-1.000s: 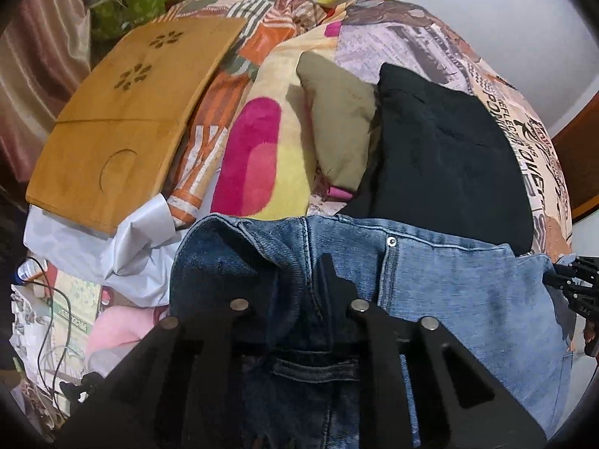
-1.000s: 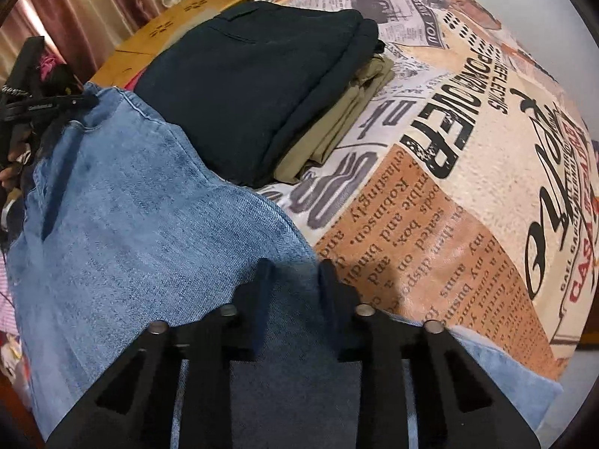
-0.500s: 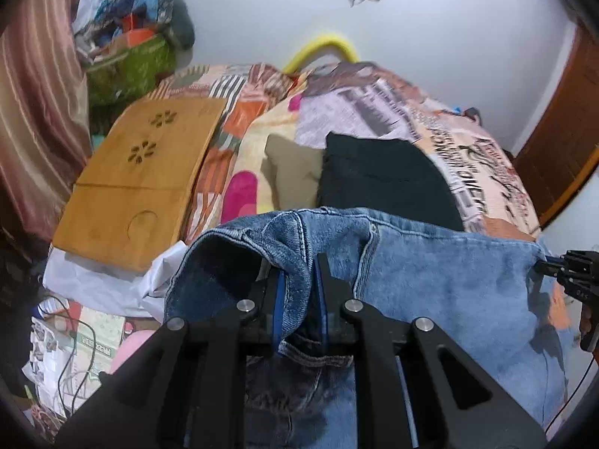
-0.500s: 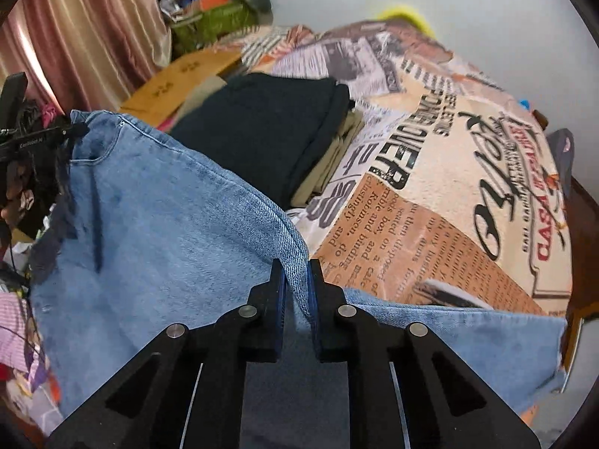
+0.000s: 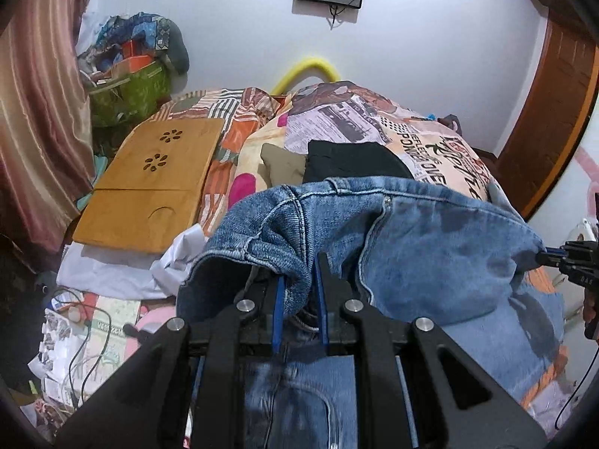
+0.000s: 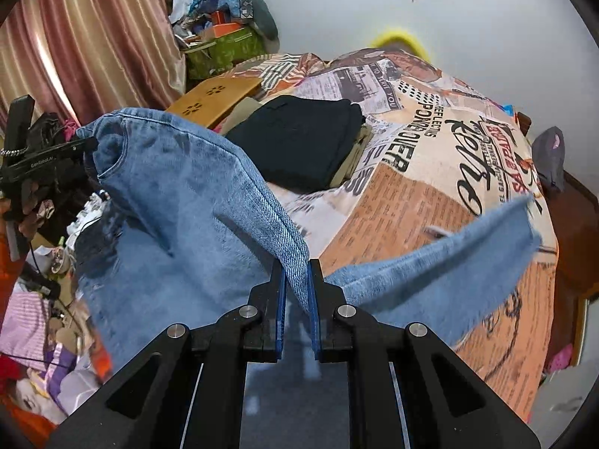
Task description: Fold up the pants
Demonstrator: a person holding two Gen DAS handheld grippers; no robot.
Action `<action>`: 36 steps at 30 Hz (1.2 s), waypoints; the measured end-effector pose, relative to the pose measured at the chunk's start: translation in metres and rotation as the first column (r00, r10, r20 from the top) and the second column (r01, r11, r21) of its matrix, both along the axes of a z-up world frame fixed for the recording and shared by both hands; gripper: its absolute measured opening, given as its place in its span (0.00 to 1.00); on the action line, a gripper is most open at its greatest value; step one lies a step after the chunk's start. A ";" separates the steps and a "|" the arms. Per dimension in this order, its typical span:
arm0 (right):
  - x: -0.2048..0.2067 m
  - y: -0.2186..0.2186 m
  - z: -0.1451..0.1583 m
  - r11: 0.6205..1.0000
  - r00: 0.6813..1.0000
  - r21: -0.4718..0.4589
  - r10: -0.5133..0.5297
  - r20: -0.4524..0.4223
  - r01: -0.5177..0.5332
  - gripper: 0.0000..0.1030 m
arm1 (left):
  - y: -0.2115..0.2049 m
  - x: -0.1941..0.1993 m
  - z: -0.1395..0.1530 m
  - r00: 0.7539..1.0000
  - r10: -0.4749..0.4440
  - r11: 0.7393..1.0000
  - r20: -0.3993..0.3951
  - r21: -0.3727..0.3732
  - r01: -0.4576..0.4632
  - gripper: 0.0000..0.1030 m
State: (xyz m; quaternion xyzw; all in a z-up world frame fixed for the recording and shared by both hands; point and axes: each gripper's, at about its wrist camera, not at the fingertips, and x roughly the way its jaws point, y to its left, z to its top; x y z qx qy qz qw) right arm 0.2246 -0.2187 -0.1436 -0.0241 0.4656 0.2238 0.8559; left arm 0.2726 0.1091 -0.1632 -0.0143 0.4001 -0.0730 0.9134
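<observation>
My left gripper (image 5: pixel 299 280) is pinched on a bunched fold at the waistband of the jeans (image 5: pixel 430 247), the thick stitched denim crumpled between the blue-lined black fingers. My right gripper (image 6: pixel 297 280) is clamped on a flat doubled edge of the same jeans (image 6: pixel 179 205), where the twill weave and side seam show as fine diagonal ribs. The jaws of the right one have just been closing, with that denim edge between them.

The jeans hang stretched between the two grippers, off the bed (image 6: pixel 430 205), sagging in a soft, faded-blue sheet with darker patches. In the right view one leg (image 6: pixel 449 258) trails off to the right, its hem blurred, over the near part of the bed. A metal rivet shows by the waistband in the left view.

The bed is covered by a smooth printed spread with newspaper-style lettering in cream, orange and black. On it, farther away, lies a folded black garment (image 6: pixel 299 146), rectangular and matte, resting on a folded khaki one (image 6: pixel 355 157) whose edge sticks out beneath.

To the far left a flat wooden board (image 5: pixel 153 183) with flower-shaped cut-outs lies tilted on striped bedding. Glossy pink curtains (image 6: pixel 86 37) hang in vertical folds at the left.
</observation>
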 end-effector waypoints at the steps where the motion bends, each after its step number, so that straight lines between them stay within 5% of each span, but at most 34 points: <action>1: -0.006 0.001 0.000 1.000 1.000 0.000 0.002 0.002 -0.002 0.10 | 0.001 -0.006 -0.001 1.000 0.000 1.000 0.000 0.003 0.000 0.14; 10: -0.049 0.002 -0.009 0.999 1.000 0.026 0.022 -0.005 -0.022 0.10 | 0.009 -0.070 -0.022 1.000 0.015 1.000 -0.012 0.019 -0.015 0.14; 19: -0.079 0.008 -0.026 0.998 0.999 0.050 0.040 -0.037 -0.038 0.10 | 0.031 -0.102 -0.066 0.990 0.090 0.994 -0.109 -0.054 -0.096 0.14; 28: -0.100 0.010 -0.052 0.997 0.995 0.070 0.022 -0.101 -0.015 0.11 | 0.029 -0.126 -0.102 0.977 0.139 0.990 -0.163 0.062 -0.130 0.14; 36: -0.106 0.009 -0.058 0.995 0.994 0.099 0.000 -0.108 0.011 0.13 | 0.044 -0.140 -0.112 0.959 0.205 0.978 -0.197 0.013 -0.206 0.14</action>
